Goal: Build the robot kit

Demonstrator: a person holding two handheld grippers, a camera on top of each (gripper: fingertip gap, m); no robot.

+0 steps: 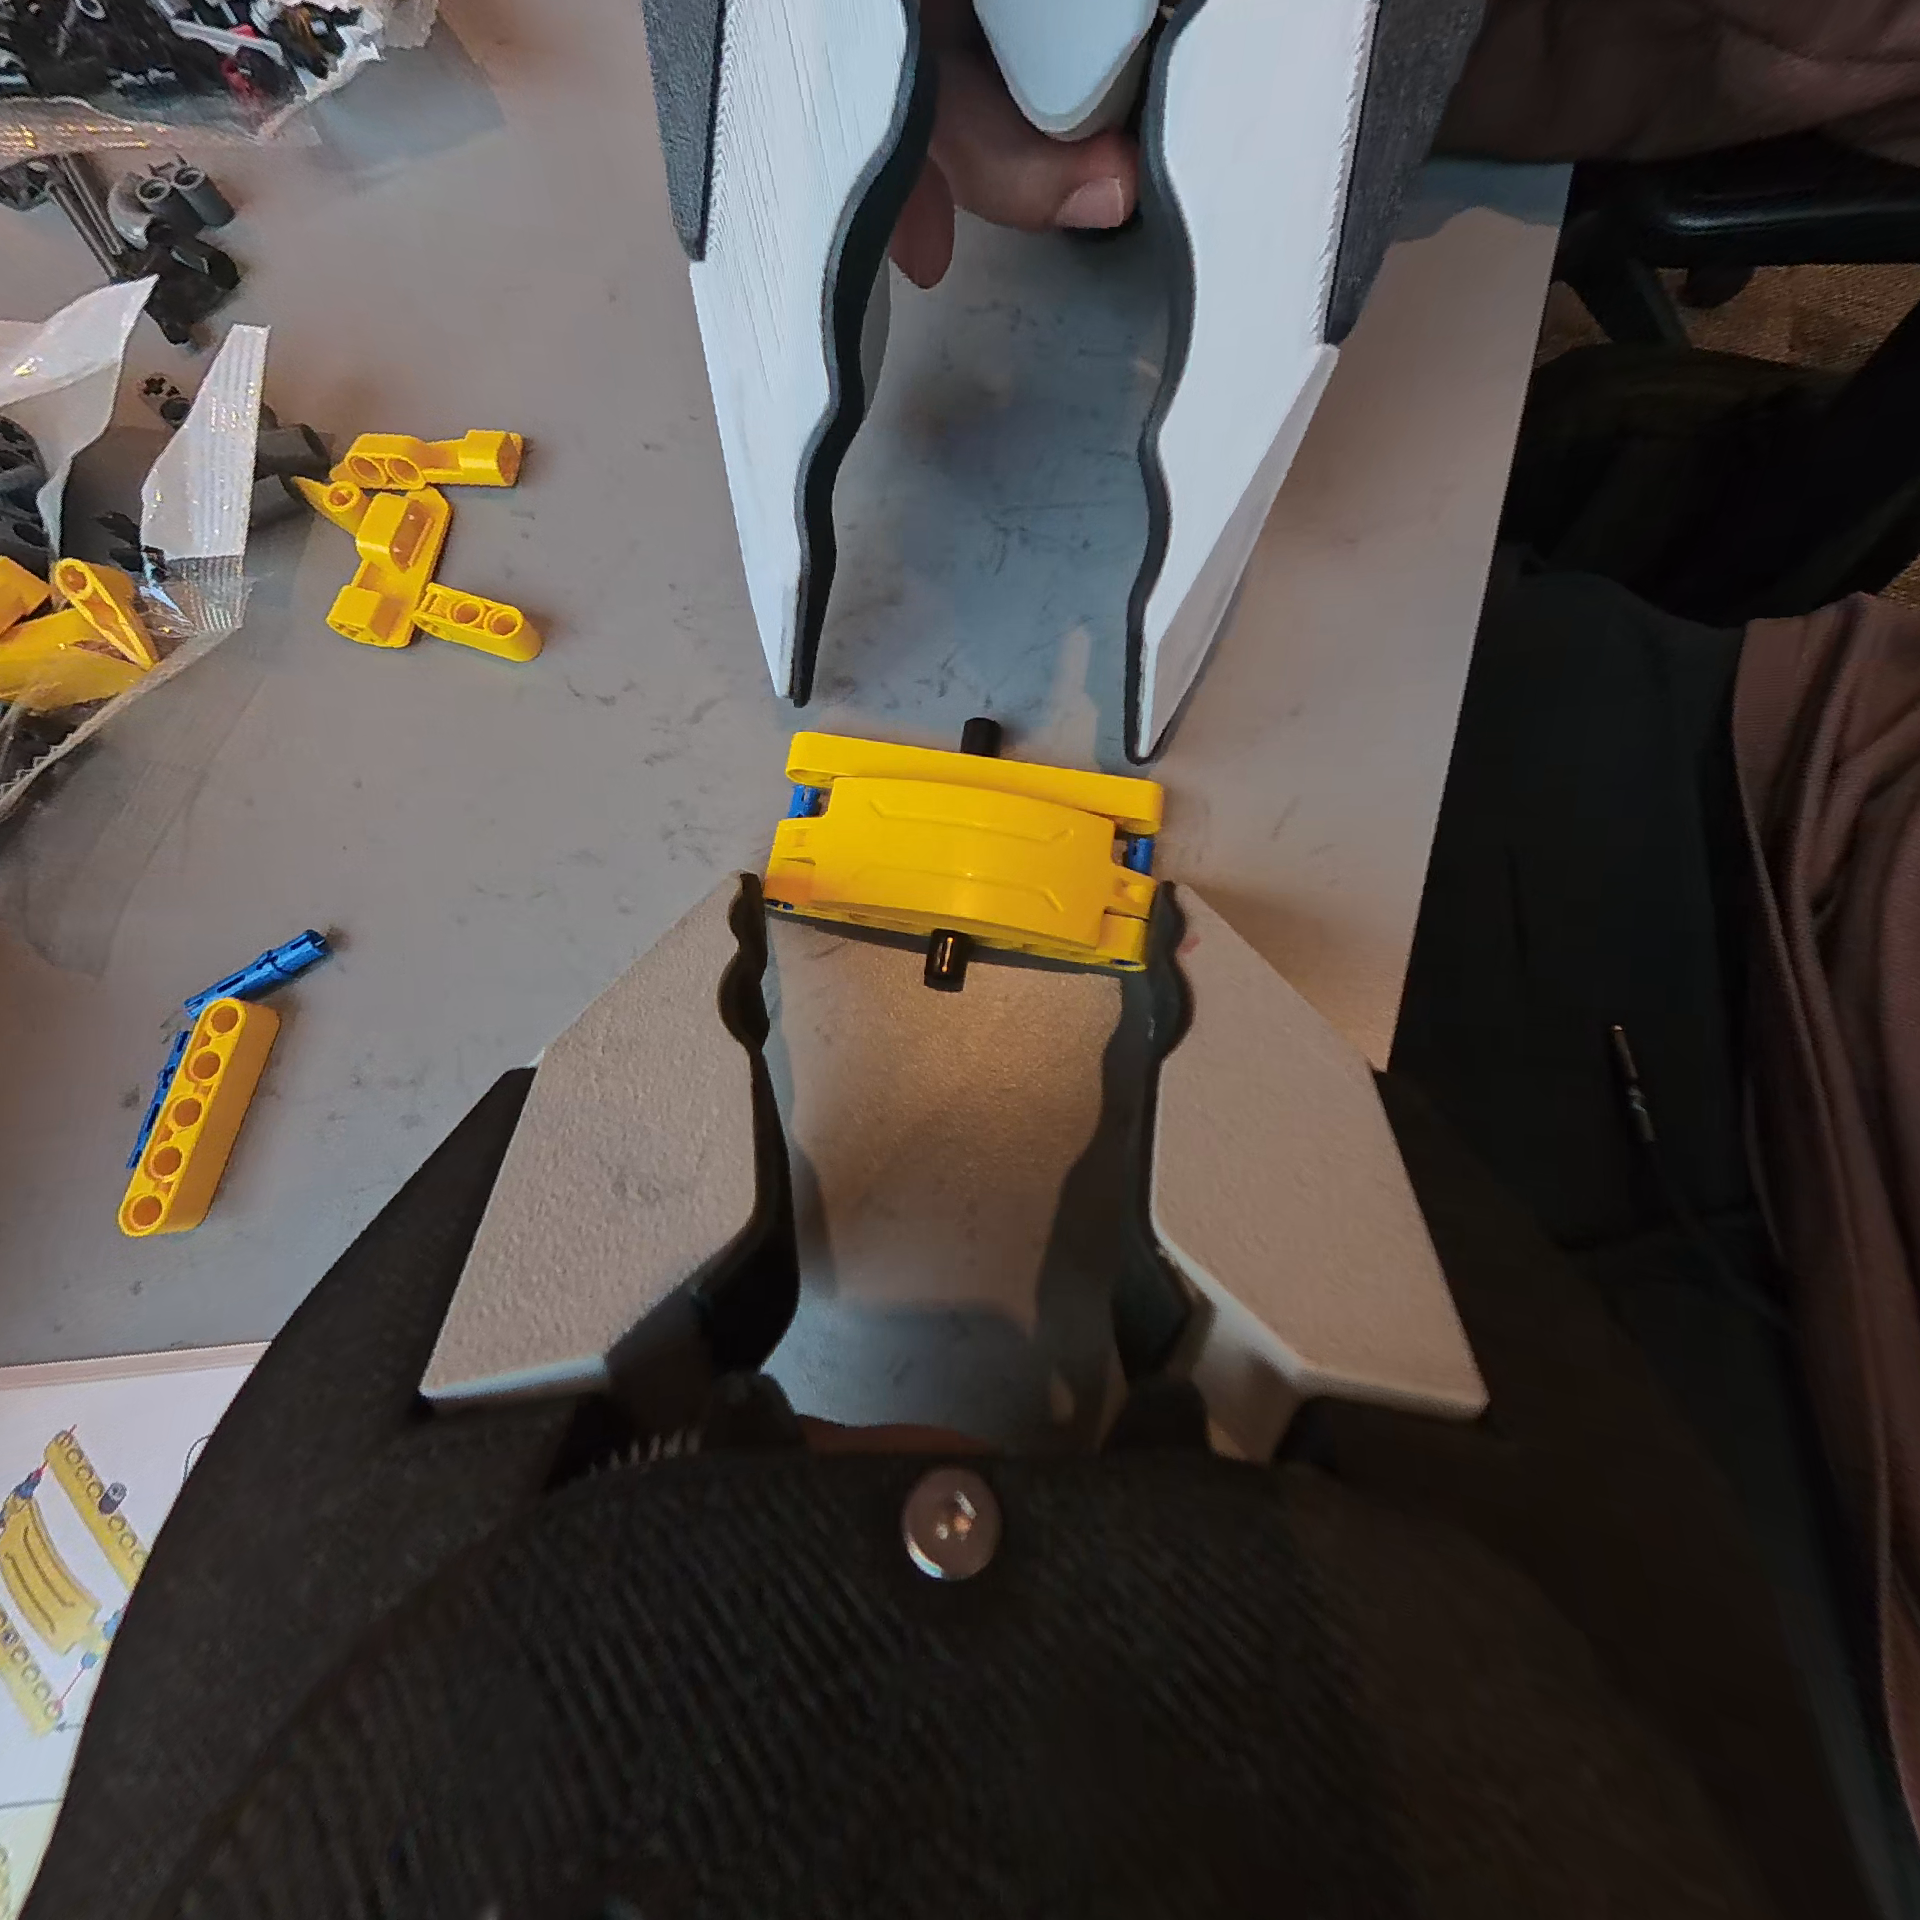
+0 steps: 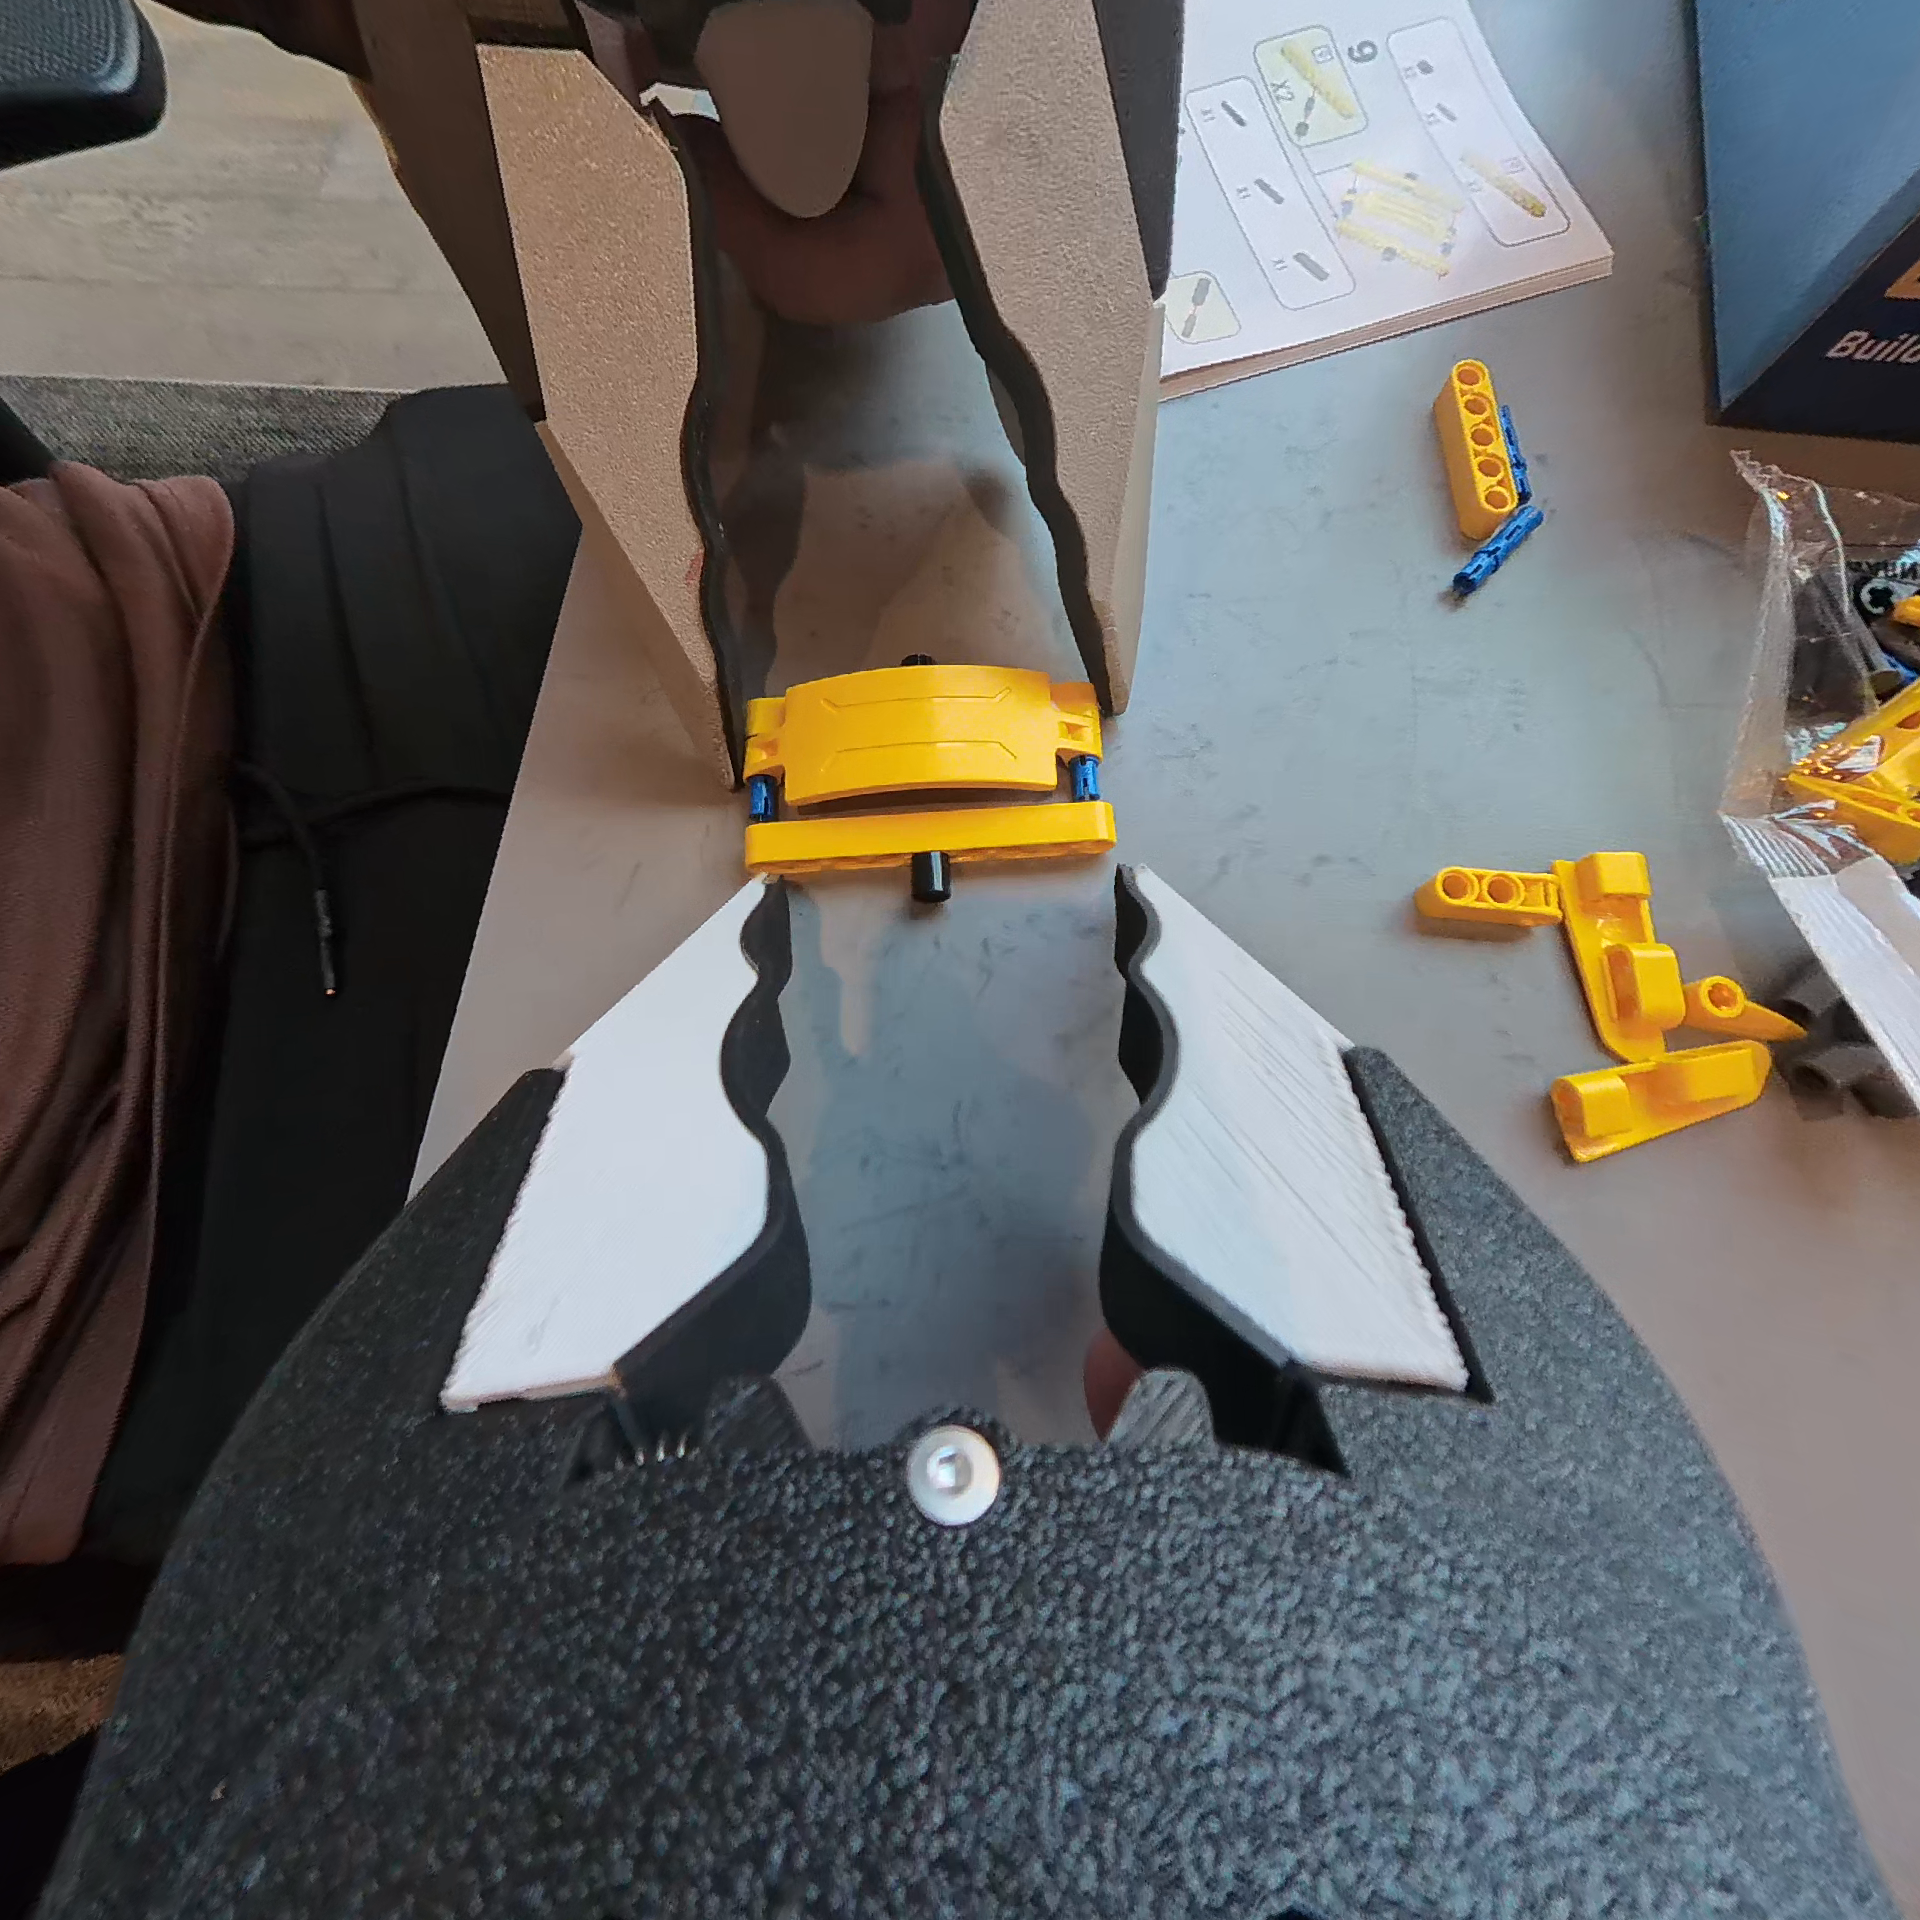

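A yellow brick assembly [image 1: 961, 852] with a curved panel, a flat beam, blue pins and a black axle lies on the grey table [image 1: 520, 831] near its edge. My left gripper [image 1: 956, 899], with grey fingers, is closed on the panel's two ends; the right wrist view shows it too [image 2: 916, 738]. My right gripper [image 2: 948, 888], with white fingers, is open and empty. Its tips stop just short of the assembly's [image 2: 925, 769] flat beam and black axle, facing the left gripper. It also shows in the left wrist view [image 1: 966, 722].
Loose yellow pieces [image 2: 1621, 977], a yellow beam with blue pins [image 2: 1481, 452], an instruction booklet [image 2: 1382, 177], plastic bags of parts [image 2: 1839, 727] and a blue box [image 2: 1818, 208] lie on the table. The table edge [image 1: 1455, 727] runs beside the assembly, with a person's dark clothing beyond. My left and right fingertips are right by each other.
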